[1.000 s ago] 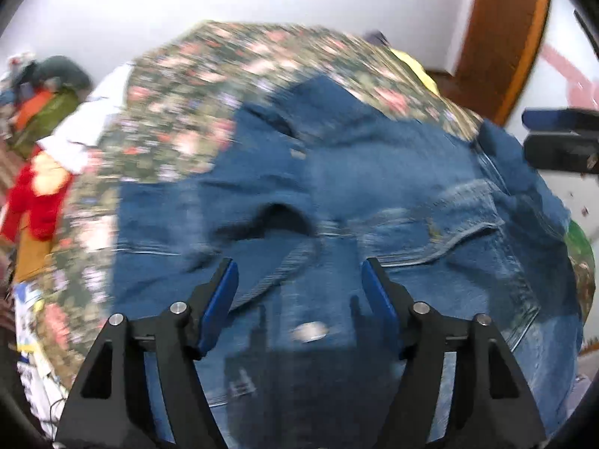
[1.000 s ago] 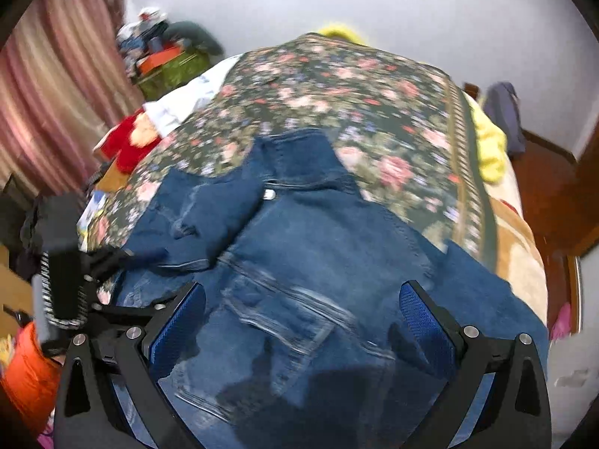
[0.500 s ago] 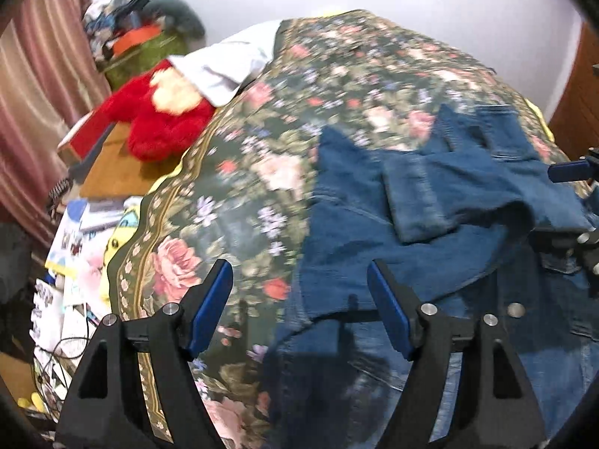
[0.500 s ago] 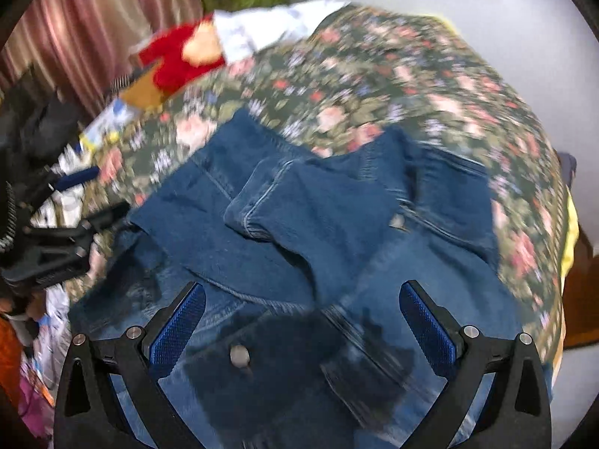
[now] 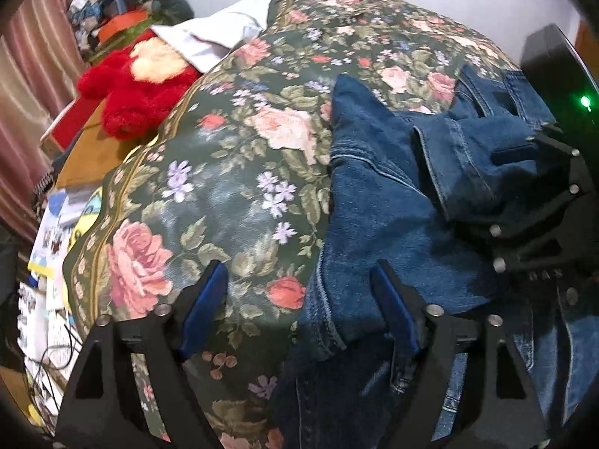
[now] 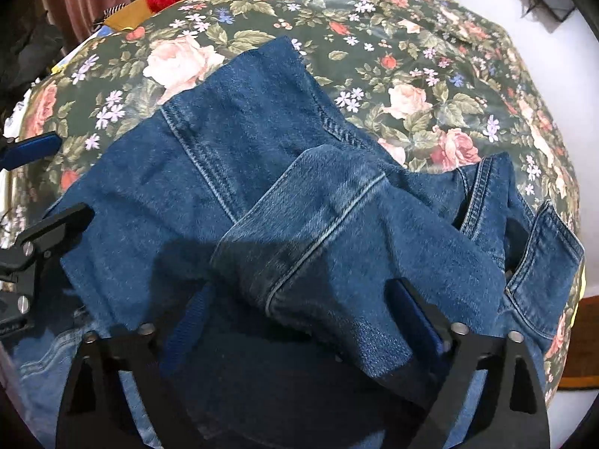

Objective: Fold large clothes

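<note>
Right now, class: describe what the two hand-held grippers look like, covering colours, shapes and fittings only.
Each hand-held gripper, left and right, has two black angular fingers with triangular cut-outs, silver screw heads and ribbed blue pads on the inner faces. The other unit's body shows a green light. No cables or sleeves visible.

Denim garment [image 5: 393, 217]: lower part cut off by frame bottom. Bed cover [image 6: 430, 75] beneath it: hidden. Right tongs [image 5: 531, 202]: body cropped at frame edge. Clutter heap [image 5: 108, 11]: blurred, items indistinguishable.
</note>
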